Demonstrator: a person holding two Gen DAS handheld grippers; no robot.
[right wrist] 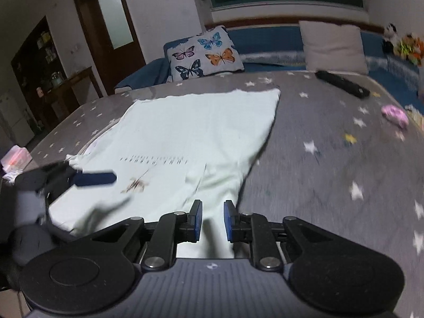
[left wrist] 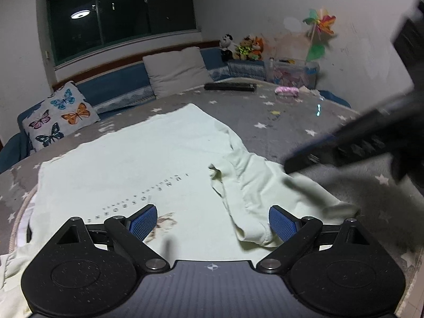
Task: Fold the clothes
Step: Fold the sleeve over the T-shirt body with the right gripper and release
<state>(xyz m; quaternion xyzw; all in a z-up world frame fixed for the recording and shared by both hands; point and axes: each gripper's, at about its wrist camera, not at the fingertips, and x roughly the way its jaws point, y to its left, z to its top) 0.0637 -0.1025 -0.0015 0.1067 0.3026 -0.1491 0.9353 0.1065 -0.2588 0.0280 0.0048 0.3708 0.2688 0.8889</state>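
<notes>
A pale mint T-shirt (left wrist: 137, 164) lies spread on the grey star-print bed cover (left wrist: 291, 122), printed text and a small brown motif facing up. Its sleeve (left wrist: 259, 185) is folded over and bunched at the right. My left gripper (left wrist: 213, 222) hovers open just above the shirt's near part, empty. My right gripper (right wrist: 212, 218) has its jaws partly closed with a fold of the shirt's sleeve (right wrist: 212, 188) between them; a gap still shows. In the left wrist view the right gripper (left wrist: 344, 145) appears blurred at the right. In the right wrist view the left gripper (right wrist: 90, 179) shows at the left.
A butterfly pillow (left wrist: 59, 116) and a grey pillow (left wrist: 176, 70) lean at the bed's far side. A black remote (left wrist: 230, 87), a pink item (left wrist: 287, 90), plush toys (left wrist: 245, 47) and a clear box (left wrist: 294, 73) lie at the back. A door (right wrist: 111, 23) stands far left.
</notes>
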